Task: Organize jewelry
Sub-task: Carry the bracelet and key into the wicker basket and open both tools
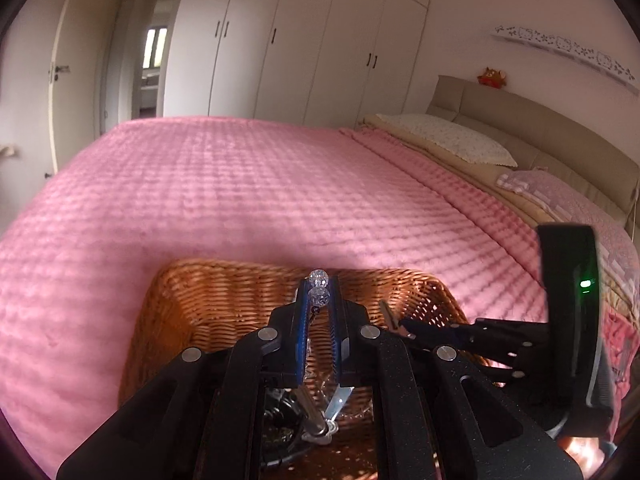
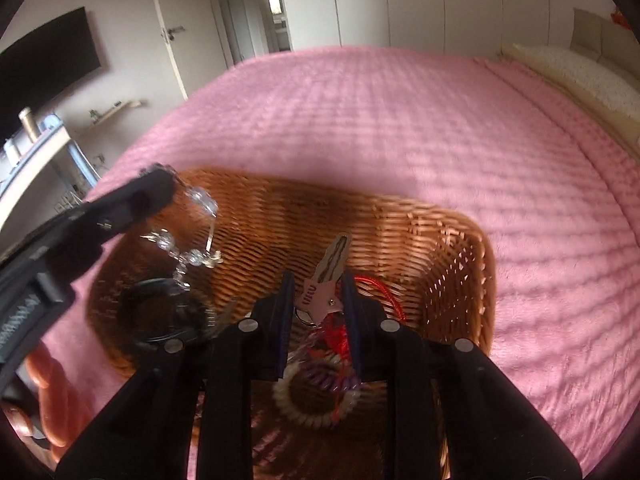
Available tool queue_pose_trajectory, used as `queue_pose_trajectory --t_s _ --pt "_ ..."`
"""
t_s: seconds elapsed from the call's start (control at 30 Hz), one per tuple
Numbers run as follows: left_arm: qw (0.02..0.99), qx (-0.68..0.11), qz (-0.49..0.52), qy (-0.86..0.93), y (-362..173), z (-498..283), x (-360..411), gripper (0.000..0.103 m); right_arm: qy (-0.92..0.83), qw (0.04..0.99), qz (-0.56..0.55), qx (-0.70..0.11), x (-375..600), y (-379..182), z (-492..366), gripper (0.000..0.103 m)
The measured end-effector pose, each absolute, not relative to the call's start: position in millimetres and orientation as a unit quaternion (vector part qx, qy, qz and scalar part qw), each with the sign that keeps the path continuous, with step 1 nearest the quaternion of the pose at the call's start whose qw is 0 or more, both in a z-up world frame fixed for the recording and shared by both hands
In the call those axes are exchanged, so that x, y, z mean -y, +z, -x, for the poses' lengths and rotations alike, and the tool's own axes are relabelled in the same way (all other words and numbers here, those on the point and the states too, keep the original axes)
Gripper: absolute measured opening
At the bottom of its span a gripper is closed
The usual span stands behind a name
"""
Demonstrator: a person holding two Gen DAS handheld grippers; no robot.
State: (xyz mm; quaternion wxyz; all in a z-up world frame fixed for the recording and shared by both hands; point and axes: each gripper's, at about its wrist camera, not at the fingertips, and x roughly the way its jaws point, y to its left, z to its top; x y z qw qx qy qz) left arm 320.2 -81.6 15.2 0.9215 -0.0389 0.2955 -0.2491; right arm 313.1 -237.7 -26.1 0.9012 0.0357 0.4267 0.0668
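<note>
A wicker basket [image 1: 208, 300] sits on the pink bedspread and also shows in the right wrist view [image 2: 440, 248]. My left gripper [image 1: 319, 292] is shut on a clear crystal bead bracelet [image 1: 319, 289] and holds it above the basket; the bracelet hangs from it in the right wrist view [image 2: 200, 208]. My right gripper [image 2: 318, 292] is shut on a key [image 2: 330, 268] with a ring, red cord [image 2: 380, 288] and spiral hair ties [image 2: 316, 400] hanging below it, over the basket. The right gripper shows at the right of the left wrist view [image 1: 390, 316].
The pink bedspread [image 1: 260, 188] covers a wide bed. Pillows [image 1: 448, 136] and a headboard [image 1: 540, 120] lie at the right. Dark jewelry [image 2: 160, 312] lies in the basket's left part. Wardrobes [image 1: 300, 36], a door [image 1: 60, 72] and a desk [image 2: 32, 160] stand beyond.
</note>
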Motion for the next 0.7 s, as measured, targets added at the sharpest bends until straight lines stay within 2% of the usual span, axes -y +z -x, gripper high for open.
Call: queue_pose_trajectory --t_s 0.17,0.23,0.3,0.33,0.37,0.7 --pt "0.915 -0.323 0.032 -0.241 -3.3 -326.9 84.7 0.008 0.067 0.895 -0.047 -0.439 241.5 -35.6 -316.2 0.022" --pt "0.913 -0.328 0.038 -0.241 -4.4 -326.6 82.4 0.015 0.068 0.894 -0.054 -0.440 243.2 -33.8 -314.8 0.027" --pt "0.913 -0.325 0.043 -0.243 -0.6 -323.2 79.0 0.029 0.059 0.899 -0.055 -0.430 246.4 -29.1 -309.7 0.035" --pt "0.914 -0.321 0.046 -0.243 2.8 -319.1 76.7 0.033 0.061 0.900 -0.060 -0.427 248.7 -25.7 -305.5 0.043" --pt "0.915 -0.318 0.047 -0.244 6.1 -314.9 75.9 0.039 0.063 0.901 -0.064 -0.424 250.5 -22.3 -300.7 0.044" --pt "0.930 -0.276 0.045 -0.239 44.6 -241.0 55.0 0.044 0.071 0.925 -0.041 -0.371 239.0 20.2 -216.8 0.045"
